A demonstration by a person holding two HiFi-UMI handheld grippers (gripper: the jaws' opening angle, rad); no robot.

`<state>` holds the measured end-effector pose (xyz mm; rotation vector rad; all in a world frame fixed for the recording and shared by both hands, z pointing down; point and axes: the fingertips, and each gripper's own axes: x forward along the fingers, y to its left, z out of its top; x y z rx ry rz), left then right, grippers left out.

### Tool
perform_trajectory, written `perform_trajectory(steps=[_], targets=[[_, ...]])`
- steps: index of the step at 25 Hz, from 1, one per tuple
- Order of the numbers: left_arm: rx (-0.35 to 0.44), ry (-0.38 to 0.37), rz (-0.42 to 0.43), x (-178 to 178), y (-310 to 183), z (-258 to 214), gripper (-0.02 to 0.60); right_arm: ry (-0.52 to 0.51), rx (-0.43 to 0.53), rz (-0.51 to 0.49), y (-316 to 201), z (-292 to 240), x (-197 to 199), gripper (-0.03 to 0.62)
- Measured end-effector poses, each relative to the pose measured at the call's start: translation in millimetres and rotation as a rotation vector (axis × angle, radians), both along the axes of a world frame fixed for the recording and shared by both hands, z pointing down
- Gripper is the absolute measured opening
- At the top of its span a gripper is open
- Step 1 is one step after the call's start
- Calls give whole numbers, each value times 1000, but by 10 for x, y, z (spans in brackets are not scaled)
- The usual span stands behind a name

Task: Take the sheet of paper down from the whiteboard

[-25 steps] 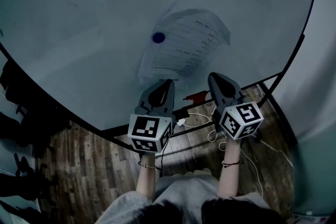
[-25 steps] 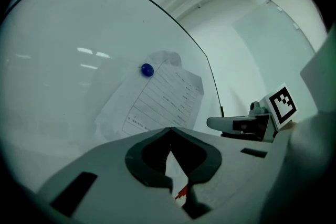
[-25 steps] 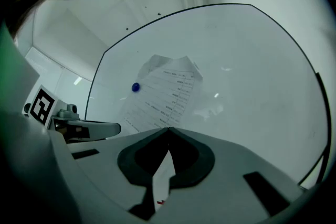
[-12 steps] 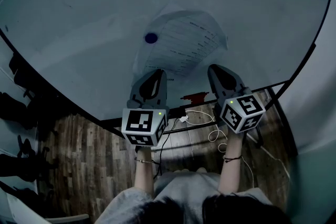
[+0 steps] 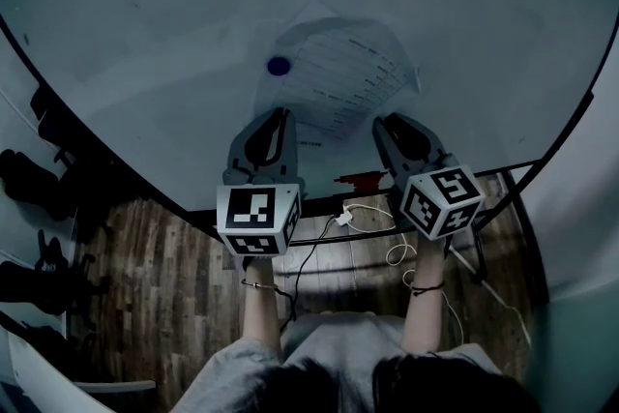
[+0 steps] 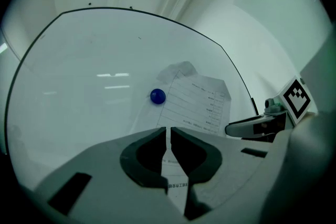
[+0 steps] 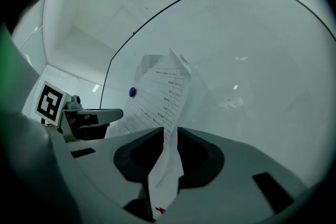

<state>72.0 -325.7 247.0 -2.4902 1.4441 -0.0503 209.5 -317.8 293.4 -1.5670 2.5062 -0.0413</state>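
Note:
A printed sheet of paper (image 5: 340, 73) hangs on the whiteboard (image 5: 145, 24), pinned near its upper left corner by a round blue magnet (image 5: 279, 66). The sheet bulges away from the board. My left gripper (image 5: 275, 118) is shut on the sheet's lower left edge; in the left gripper view the paper (image 6: 197, 102) runs down through the narrow slit between the jaws of that gripper (image 6: 169, 132). My right gripper (image 5: 386, 124) is shut on the lower right edge. In the right gripper view the crumpled paper (image 7: 165, 92) passes between its jaws (image 7: 169, 135), with the magnet (image 7: 132, 92) beyond.
The whiteboard's dark frame (image 5: 542, 160) curves round below and to the right. Under it lies a wooden floor (image 5: 184, 276) with white cables (image 5: 360, 212) and a red object (image 5: 359, 179). Dark chairs (image 5: 34, 184) stand at the left.
Both grippers have risen toward the sheet's lower edge, the left one shifting slightly left. The sheet is still held by the magnet.

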Motion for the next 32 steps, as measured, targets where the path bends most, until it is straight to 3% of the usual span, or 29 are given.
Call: perform_trajectory(steps=[8, 12, 32], targets=[[67, -43, -81, -23, -46, -188, 42, -13, 22, -38, -34, -88, -18, 71], [82, -51, -115, -13, -67, -307, 92, -6, 31, -51, -24, -137, -32, 76], [143, -145, -225, 81, -214, -553, 106, 24, 48, -75, -66, -216, -71, 84]])
